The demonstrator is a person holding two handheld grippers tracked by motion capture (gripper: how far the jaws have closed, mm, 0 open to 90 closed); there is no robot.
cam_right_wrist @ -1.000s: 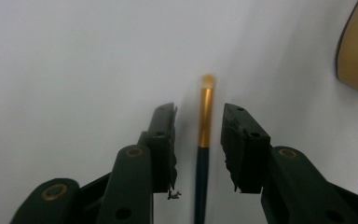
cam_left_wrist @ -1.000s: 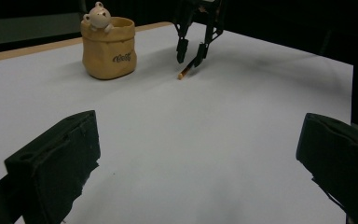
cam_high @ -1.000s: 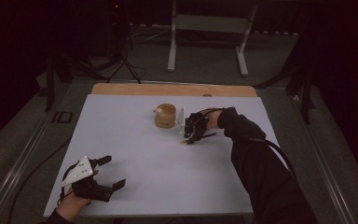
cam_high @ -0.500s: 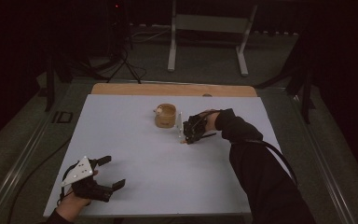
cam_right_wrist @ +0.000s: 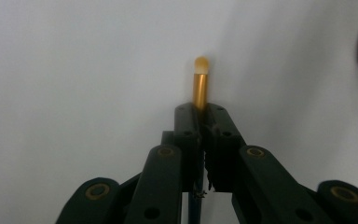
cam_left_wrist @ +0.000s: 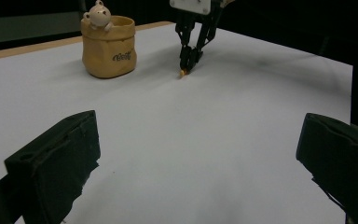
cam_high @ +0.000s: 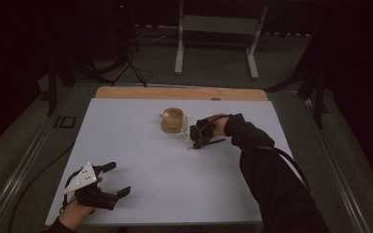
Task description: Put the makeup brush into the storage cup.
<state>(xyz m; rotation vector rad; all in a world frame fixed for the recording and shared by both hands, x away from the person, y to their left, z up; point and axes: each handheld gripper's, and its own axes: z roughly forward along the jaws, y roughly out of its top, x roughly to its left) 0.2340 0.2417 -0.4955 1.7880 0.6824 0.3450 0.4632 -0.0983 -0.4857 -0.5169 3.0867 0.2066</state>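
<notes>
The right gripper (cam_right_wrist: 200,122) is clamping a thin stick (cam_right_wrist: 200,86) with a golden barrel and a rounded orange tip, most likely a pencil or small brush; its jaws have just been closing and are now pressing together on the shaft, with the tip poking out beyond them. In the high view this gripper (cam_high: 194,143) is pointing down at the table (cam_high: 141,141), the tip touching or just above the white top, just beside the small tan pot (cam_high: 173,120) with a little bear figure on its rim. So the pick-up step seems to be finishing: the stick is being gripped but not yet lifted clear. The next move probably calls for raising it without letting it slip or swivel, then tipping it upright over the pot's narrow mouth if that is where it belongs. The left gripper (cam_high: 114,179) is resting near the table's front left corner, released, its jaws standing wide with nothing between them, well apart from the work. The table carries a pale, plain sheet with a wooden strip showing along its far edge. The room around it is lying dark, with a white metal stand (cam_high: 216,29) and a tripod on the floor behind.
</notes>
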